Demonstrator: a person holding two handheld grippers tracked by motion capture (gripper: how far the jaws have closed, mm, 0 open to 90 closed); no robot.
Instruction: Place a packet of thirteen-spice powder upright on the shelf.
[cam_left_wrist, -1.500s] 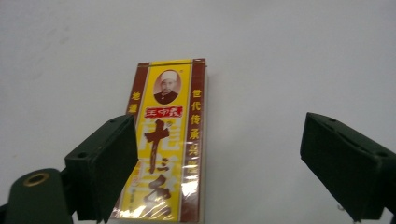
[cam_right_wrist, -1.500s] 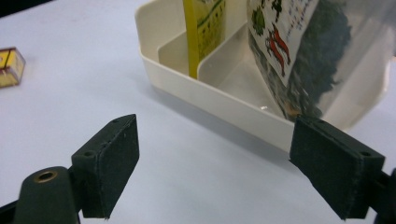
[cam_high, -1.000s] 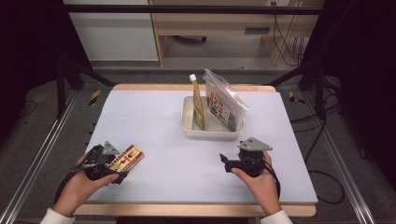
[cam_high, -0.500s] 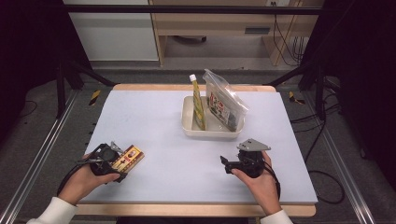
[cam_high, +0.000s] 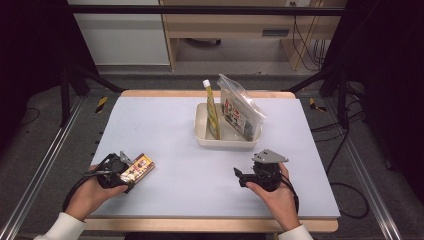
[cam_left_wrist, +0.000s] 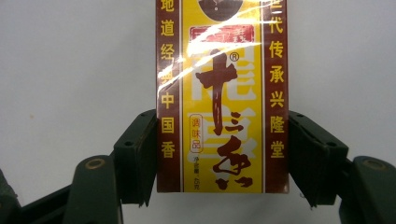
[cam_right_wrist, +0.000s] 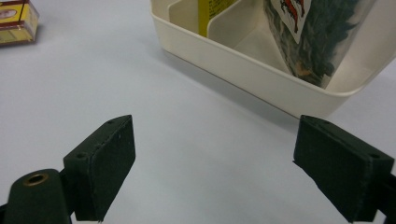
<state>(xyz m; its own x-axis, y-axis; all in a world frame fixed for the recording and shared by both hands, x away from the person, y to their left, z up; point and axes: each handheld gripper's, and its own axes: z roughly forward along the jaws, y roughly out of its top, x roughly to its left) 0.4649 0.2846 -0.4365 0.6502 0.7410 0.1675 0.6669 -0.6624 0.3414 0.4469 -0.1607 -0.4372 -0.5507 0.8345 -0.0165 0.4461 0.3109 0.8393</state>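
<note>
Both left gripper jaws just closed against seasoning box.

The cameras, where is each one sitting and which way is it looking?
High view: sits above the person's side, looking forward and down on the table; both forearms and hands, the left claw and right claw show.
Left gripper view: rides the left claw, looking along its jaws, which have just been closing, at the yellow box between them.
Right gripper view: rides the right claw, jaws apart, facing the white tray.
Shared: high and right gripper views both show the tray and the box.
</note>
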